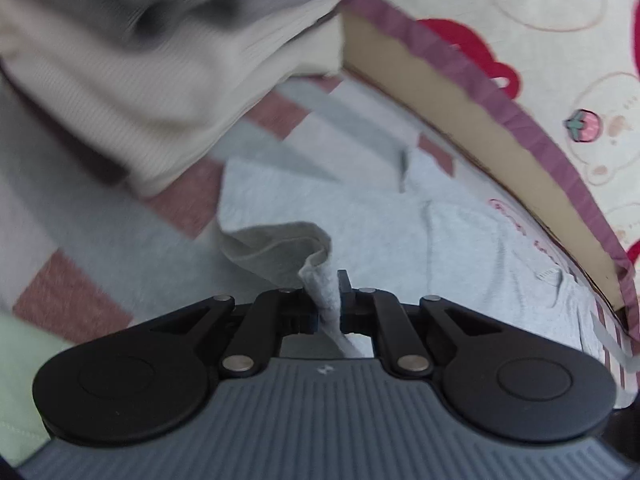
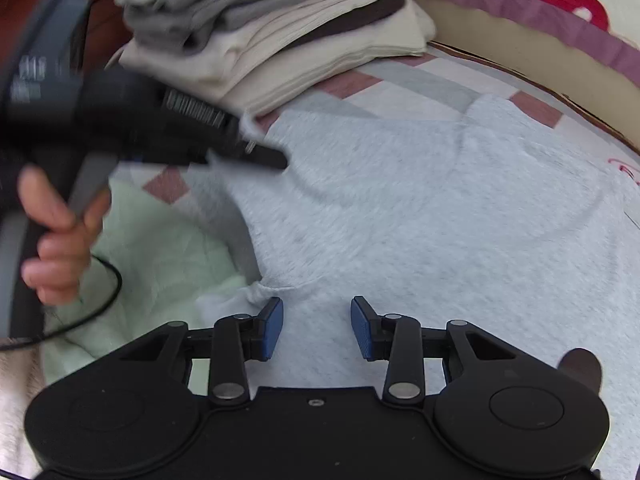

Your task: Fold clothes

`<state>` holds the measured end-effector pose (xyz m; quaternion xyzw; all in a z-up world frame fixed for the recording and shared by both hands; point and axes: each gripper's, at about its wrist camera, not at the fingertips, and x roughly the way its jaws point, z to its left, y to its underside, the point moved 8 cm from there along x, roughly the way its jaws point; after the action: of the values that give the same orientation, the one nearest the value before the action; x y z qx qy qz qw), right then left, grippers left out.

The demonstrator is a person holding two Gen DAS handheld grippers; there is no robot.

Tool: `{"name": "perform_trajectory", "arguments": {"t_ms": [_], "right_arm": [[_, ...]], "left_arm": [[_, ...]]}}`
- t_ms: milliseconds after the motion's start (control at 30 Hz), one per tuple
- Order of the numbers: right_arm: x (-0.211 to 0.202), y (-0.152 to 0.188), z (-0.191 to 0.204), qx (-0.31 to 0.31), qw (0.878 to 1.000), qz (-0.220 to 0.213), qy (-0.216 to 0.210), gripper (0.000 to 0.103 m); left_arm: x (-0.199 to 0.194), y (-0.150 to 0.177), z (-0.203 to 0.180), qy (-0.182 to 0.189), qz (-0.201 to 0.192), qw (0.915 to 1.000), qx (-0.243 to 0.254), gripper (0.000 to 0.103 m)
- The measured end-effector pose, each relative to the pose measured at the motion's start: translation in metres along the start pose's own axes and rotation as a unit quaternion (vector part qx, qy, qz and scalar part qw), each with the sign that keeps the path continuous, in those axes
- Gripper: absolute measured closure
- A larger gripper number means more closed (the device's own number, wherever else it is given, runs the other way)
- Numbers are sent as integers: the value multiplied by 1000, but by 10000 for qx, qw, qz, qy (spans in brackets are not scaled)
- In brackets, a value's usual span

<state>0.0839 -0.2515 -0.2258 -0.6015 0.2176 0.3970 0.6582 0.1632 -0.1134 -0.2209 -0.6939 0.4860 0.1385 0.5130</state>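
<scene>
Left gripper [image 1: 326, 312] clamped on a raised fold of the grey garment [image 2: 420, 208] — the garment lies spread on the checked sheet [image 2: 404, 80], beside the stack of folded clothes [image 2: 280, 28]. Right gripper [image 2: 317, 328] jaws apart, just above the cloth.

Right tongs [image 2: 317, 328]: black linkage arms, silver rivets, blue ribbed pads [image 2: 273, 328]; left tongs [image 1: 326, 304]: grey ribbed housing.

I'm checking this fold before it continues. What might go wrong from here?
The left gripper pinches only a thin edge of the grey garment, so it may slip out. The right gripper is open, holding nothing, so the fold may go crooked. The stack of folded clothes nearby might get knocked.
</scene>
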Motion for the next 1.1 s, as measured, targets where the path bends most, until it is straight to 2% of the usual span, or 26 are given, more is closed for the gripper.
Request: {"name": "perform_trajectory", "arguments": {"t_ms": [67, 133, 167, 200, 233, 300, 333, 400, 500, 567, 600, 633, 667, 733, 833, 933, 1033, 1100], "right_arm": [[4, 6, 13, -160, 9998, 65, -94, 58], [8, 12, 27, -319, 9992, 130, -188, 59], [3, 12, 25, -276, 9992, 111, -257, 59], [-4, 11, 19, -174, 9993, 67, -337, 60], [-13, 12, 7, 30, 9995, 26, -318, 60], [-32, 17, -21, 535, 9984, -53, -187, 59], [-41, 19, -36, 788, 9968, -93, -122, 59], [-59, 30, -73, 1427, 9894, -188, 166, 59], [-86, 50, -121, 2322, 9708, -387, 454, 57], [-99, 59, -139, 2695, 9605, -476, 503, 57], [-102, 61, -144, 2812, 9570, -492, 521, 57], [-101, 62, -144, 2863, 9554, -499, 529, 57], [-98, 61, -142, 2877, 9549, -507, 528, 57], [-91, 55, -132, 2831, 9565, -510, 474, 57], [-77, 33, -118, 2580, 9639, -574, 315, 57], [-62, 11, -91, 1985, 9784, -571, 126, 55], [-40, -12, -62, 1293, 9906, -445, -75, 54], [-18, -22, -48, 992, 9947, -226, -122, 47]], "left_arm": [[-1, -7, -21, 291, -92, 9988, 372, 96], [6, -9, -55, 814, 359, 9905, 1051, 96], [9, -10, -72, 1063, 559, 9821, 1453, 95], [9, -11, -91, 1261, 633, 9661, 2160, 95], [9, -11, -109, 1443, 674, 9461, 2819, 95], [4, -4, -130, 1742, 487, 9111, 3703, 95], [2, 1, -134, 1987, 492, 9036, 3762, 95], [2, 17, -133, 2446, 620, 9016, 3513, 95], [16, 50, -135, 2453, 1318, 8806, 3833, 93], [26, 68, -136, 2287, 1648, 8698, 4051, 88], [29, 75, -135, 2236, 1828, 8658, 4086, 82], [27, 77, -135, 2242, 1872, 8640, 4100, 68], [25, 80, -135, 2247, 1916, 8623, 4114, 60], [20, 83, -133, 2273, 2003, 8597, 4114, 56], [-2, 70, -123, 2514, 2089, 8705, 3681, 56], [-18, 49, -102, 2213, 1871, 8921, 3468, 55], [-16, 27, -78, 2085, 1732, 9216, 2779, 55], [-7, 21, -68, 1939, 1669, 9348, 2465, 55]]}}
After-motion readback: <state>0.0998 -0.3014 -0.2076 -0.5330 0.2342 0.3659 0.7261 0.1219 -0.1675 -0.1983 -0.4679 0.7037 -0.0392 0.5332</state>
